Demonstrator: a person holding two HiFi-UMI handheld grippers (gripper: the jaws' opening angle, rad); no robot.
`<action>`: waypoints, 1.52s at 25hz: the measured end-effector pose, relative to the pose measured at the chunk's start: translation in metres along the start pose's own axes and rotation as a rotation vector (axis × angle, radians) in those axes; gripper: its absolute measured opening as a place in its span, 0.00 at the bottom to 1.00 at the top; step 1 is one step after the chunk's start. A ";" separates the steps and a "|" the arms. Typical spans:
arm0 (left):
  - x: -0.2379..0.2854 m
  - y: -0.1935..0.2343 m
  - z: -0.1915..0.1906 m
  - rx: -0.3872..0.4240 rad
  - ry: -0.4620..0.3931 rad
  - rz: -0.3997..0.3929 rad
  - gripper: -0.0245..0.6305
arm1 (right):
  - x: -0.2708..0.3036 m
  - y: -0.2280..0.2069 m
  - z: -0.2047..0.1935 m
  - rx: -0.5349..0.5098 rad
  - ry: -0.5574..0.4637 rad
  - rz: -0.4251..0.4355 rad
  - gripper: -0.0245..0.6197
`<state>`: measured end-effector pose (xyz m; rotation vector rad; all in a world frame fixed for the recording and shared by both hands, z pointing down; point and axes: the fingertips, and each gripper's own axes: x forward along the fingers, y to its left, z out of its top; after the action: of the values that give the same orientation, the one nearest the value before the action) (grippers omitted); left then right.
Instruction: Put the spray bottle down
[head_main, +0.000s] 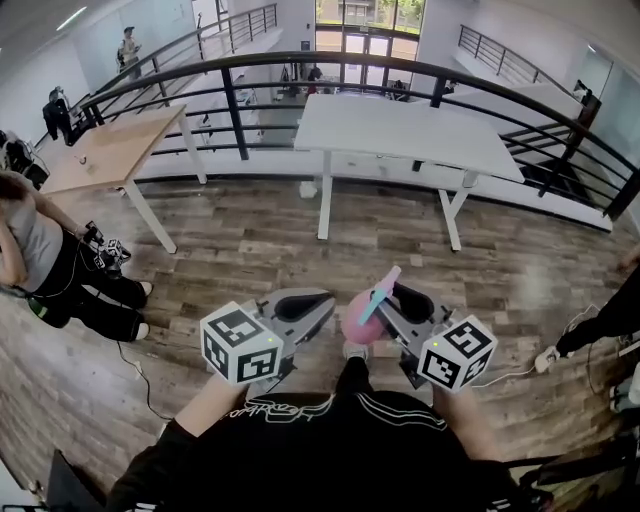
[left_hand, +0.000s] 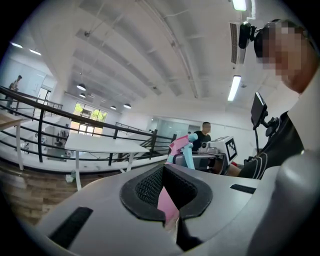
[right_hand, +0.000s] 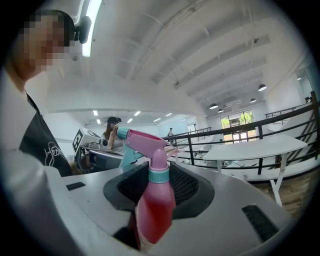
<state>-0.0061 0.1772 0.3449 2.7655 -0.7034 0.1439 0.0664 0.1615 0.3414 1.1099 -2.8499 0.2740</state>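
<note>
A pink spray bottle (head_main: 360, 318) with a light-blue trigger head is held upright in front of the person's chest, well above the wooden floor. My right gripper (head_main: 388, 312) is shut on it. In the right gripper view the bottle (right_hand: 152, 205) stands between the dark pads, its nozzle pointing left. My left gripper (head_main: 320, 304) is just left of the bottle with its jaws together and nothing between them. In the left gripper view the bottle's spray head (left_hand: 181, 147) rises beyond the closed pads (left_hand: 145, 192), and a strip of pink shows through the slit.
A white table (head_main: 400, 130) stands ahead and a wooden table (head_main: 110, 150) at the far left, both in front of a black railing (head_main: 330, 65). A person (head_main: 40, 260) crouches at the left. A cable (head_main: 135, 365) lies on the floor.
</note>
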 end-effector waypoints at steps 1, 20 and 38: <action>0.008 0.011 0.000 -0.006 0.003 0.008 0.05 | 0.006 -0.013 0.000 0.004 -0.002 -0.001 0.25; 0.306 0.272 0.122 -0.033 0.022 0.092 0.05 | 0.156 -0.388 0.071 0.014 0.026 0.004 0.25; 0.358 0.358 0.150 -0.033 -0.004 0.110 0.05 | 0.221 -0.467 0.092 -0.033 -0.013 0.012 0.25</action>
<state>0.1399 -0.3304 0.3487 2.6967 -0.8520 0.1486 0.2190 -0.3405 0.3450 1.0929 -2.8625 0.2205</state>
